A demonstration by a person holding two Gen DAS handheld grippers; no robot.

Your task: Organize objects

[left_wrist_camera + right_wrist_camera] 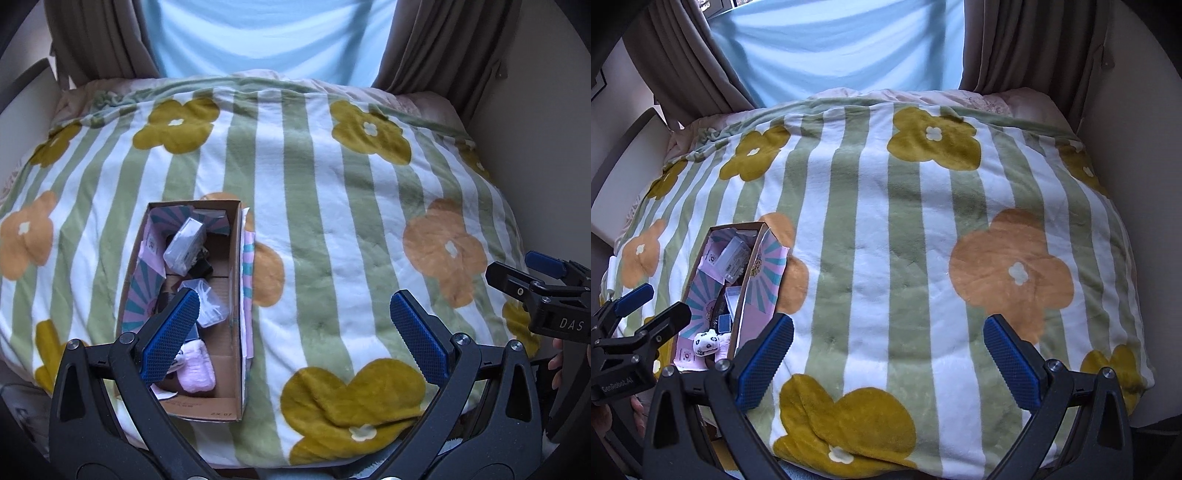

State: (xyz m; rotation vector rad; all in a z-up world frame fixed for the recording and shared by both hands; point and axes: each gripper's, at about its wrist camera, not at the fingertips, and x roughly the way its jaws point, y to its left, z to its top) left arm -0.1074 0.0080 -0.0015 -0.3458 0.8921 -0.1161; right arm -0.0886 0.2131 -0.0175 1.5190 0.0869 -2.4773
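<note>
Since the cardboard box (192,306) at lower left sits on a soft blanket (332,206), either empty, wide-open claw, left gripper (295,332) or right gripper (888,360), could tip it.

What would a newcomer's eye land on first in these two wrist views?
The striped blanket with big yellow and orange flowers fills both views. On its left part sits an open cardboard box full of small items: clear plastic packets and a pink soft piece at its near end. The left gripper and right gripper hover open, holding nothing.
</note>
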